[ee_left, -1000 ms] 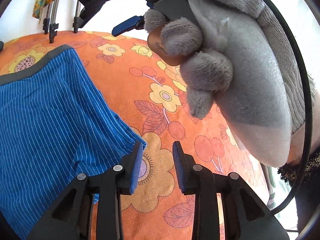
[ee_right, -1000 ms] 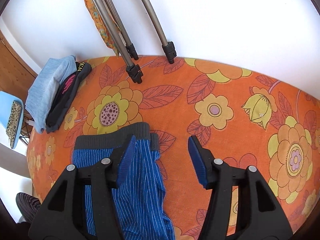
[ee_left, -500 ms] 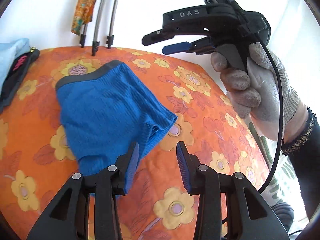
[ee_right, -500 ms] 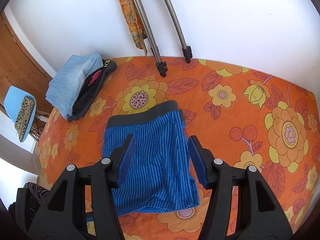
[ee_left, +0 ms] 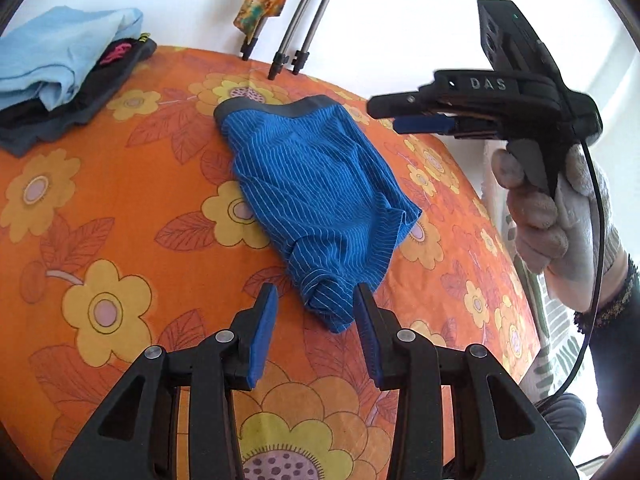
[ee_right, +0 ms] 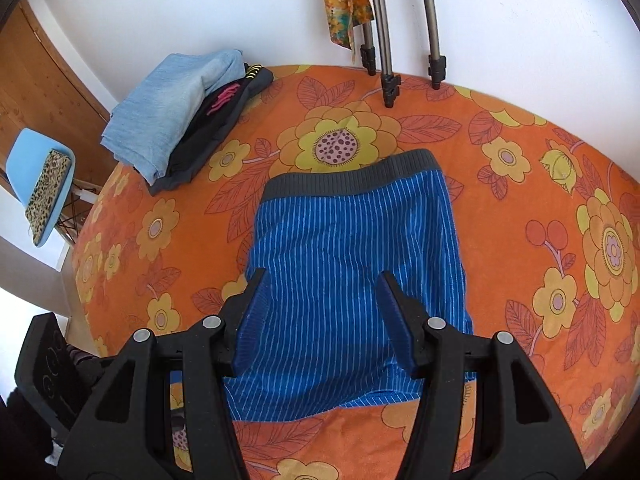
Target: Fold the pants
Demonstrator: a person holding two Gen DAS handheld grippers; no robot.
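Orange flower-print cloth (ee_right: 500, 152) spread under my tools, blue pinstriped ribbed shorts (ee_right: 352, 248) with grey waistband lying flat mid-cloth, my left gripper (ee_left: 316, 320) angled down, jaws parted and empty, my right gripper (ee_right: 320, 312) likewise parted, holding nothing, gloved right hand (ee_left: 560, 216) on its handle.

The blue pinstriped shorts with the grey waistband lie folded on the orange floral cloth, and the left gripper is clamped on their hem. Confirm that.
One thing is wrong: the left gripper is not clamped on the hem. The left wrist view shows its jaws open, pads clear of the fabric. The blue pinstriped shorts do lie folded on the orange floral cloth.
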